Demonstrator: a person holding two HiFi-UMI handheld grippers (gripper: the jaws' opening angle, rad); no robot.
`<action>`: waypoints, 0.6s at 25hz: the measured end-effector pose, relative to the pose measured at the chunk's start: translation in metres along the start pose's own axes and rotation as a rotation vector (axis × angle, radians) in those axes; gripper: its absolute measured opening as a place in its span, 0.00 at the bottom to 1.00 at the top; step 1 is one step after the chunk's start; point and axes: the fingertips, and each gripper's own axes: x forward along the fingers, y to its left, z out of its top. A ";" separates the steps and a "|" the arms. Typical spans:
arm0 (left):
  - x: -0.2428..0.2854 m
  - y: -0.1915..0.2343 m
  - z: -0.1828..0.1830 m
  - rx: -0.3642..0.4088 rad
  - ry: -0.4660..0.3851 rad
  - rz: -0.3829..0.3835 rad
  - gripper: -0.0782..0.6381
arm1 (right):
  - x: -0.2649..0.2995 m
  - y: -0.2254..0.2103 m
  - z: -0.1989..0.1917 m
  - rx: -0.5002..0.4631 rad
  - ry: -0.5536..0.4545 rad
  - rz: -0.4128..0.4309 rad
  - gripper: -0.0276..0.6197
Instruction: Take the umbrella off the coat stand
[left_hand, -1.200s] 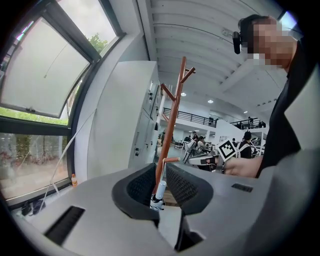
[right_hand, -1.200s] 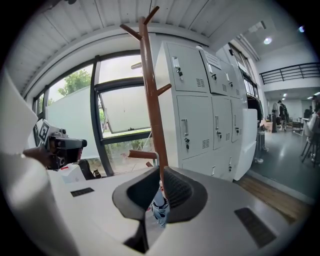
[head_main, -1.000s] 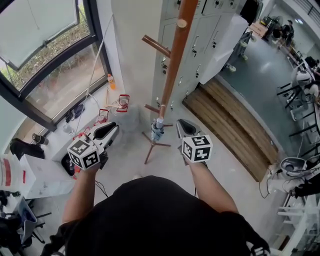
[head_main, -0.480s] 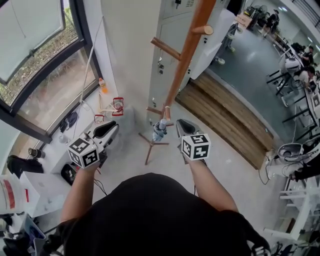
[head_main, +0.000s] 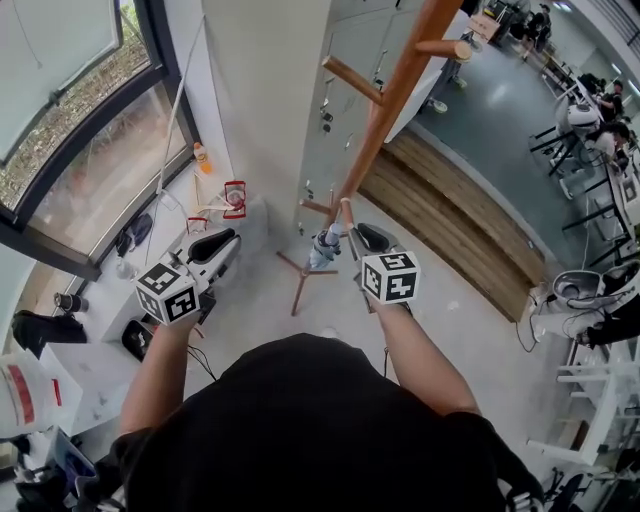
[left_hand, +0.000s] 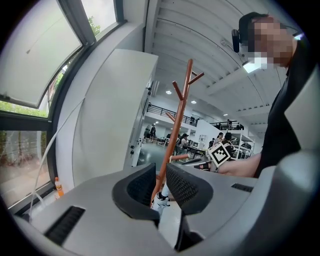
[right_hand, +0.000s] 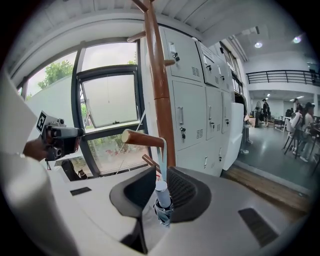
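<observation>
A small folded umbrella (right_hand: 162, 200) hangs by its pale strap (right_hand: 162, 160) from a low peg (right_hand: 142, 138) of the brown wooden coat stand (head_main: 385, 110). In the head view the umbrella (head_main: 325, 248) hangs close to the pole, just left of my right gripper (head_main: 352, 238). The right gripper (right_hand: 161, 187) has the umbrella's handle between its jaws, which are opening and stand apart from it. My left gripper (head_main: 215, 245) is out to the left, away from the stand. Its jaws (left_hand: 161, 182) stand slightly open with nothing in them; the stand's pole (left_hand: 175, 135) shows far off through the gap.
Grey lockers (head_main: 340, 60) stand right behind the stand, with a wooden platform (head_main: 450, 220) to their right. A large window (head_main: 70, 120) fills the left, with an orange bottle (head_main: 202, 157) and small items on its sill. A white desk (head_main: 60, 360) is at lower left.
My right gripper has moved in toward the stand and now has the umbrella between its jaws. The left gripper has shifted slightly forward, and the head view has tilted up along the pole.
</observation>
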 end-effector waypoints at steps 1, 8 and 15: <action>0.001 0.001 -0.001 -0.002 0.002 0.000 0.22 | 0.004 0.000 -0.001 0.001 0.003 0.001 0.18; 0.001 0.006 -0.013 -0.018 0.020 0.020 0.22 | 0.032 0.000 -0.014 0.018 0.016 0.013 0.21; -0.001 0.007 -0.021 -0.031 0.032 0.039 0.22 | 0.058 -0.004 -0.030 0.017 0.050 0.007 0.25</action>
